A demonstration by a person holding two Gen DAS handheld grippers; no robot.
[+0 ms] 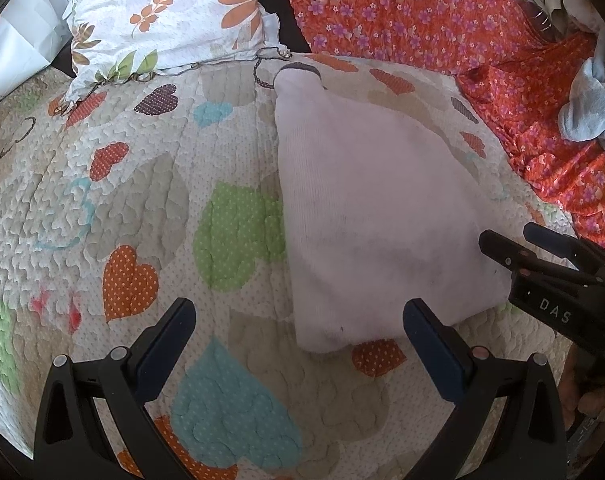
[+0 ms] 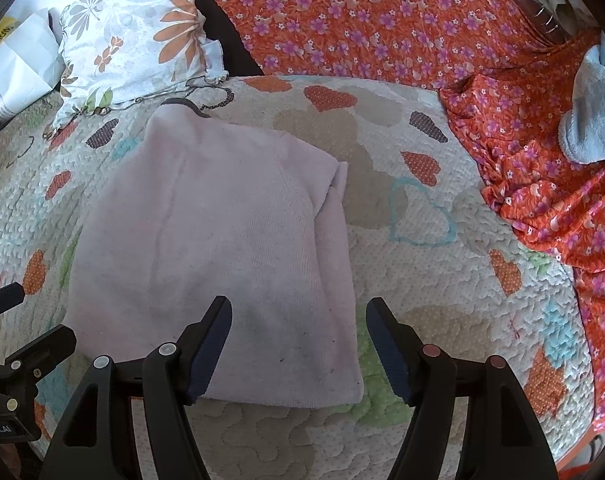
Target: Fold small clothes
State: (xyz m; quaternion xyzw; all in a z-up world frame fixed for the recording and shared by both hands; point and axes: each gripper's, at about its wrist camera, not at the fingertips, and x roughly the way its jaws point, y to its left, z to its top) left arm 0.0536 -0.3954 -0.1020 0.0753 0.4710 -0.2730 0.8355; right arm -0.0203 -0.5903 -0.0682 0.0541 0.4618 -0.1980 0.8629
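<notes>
The small pink top point(image 2: 218, 248) lay flat on the heart quilt point(image 2: 442, 264), in the middle of the right wrist view and a bit left of center. Its sides looked already folded in, so it made a long shape. Its dark neck edge point(image 2: 186, 106) pointed to the upper left of the frame, and its bottom hem sat low in the frame, right by the claws.

The right gripper point(image 2: 298, 344) was spread wide and held nothing. One of its fingers was over the bottom of the top and the other was over the quilt, so the lower right corner sat between them. The left gripper point(image 1: 298, 344) was spread wide too, with nothing in it. In the left wrist view the lower left corner of the top was between its fingers, toward the right one.

The next step looked like folding the bottom hem up to the neck. To do it well, each claw should pinch one bottom corner and catch all the layers, not only the top one. Both should lift together and go up evenly, so the fold stays straight. They should not grab the quilt. A gray sock point(image 2: 590, 120) lay far off at the right edge of the frame, on the orange flower cloth point(image 2: 382, 20).
</notes>
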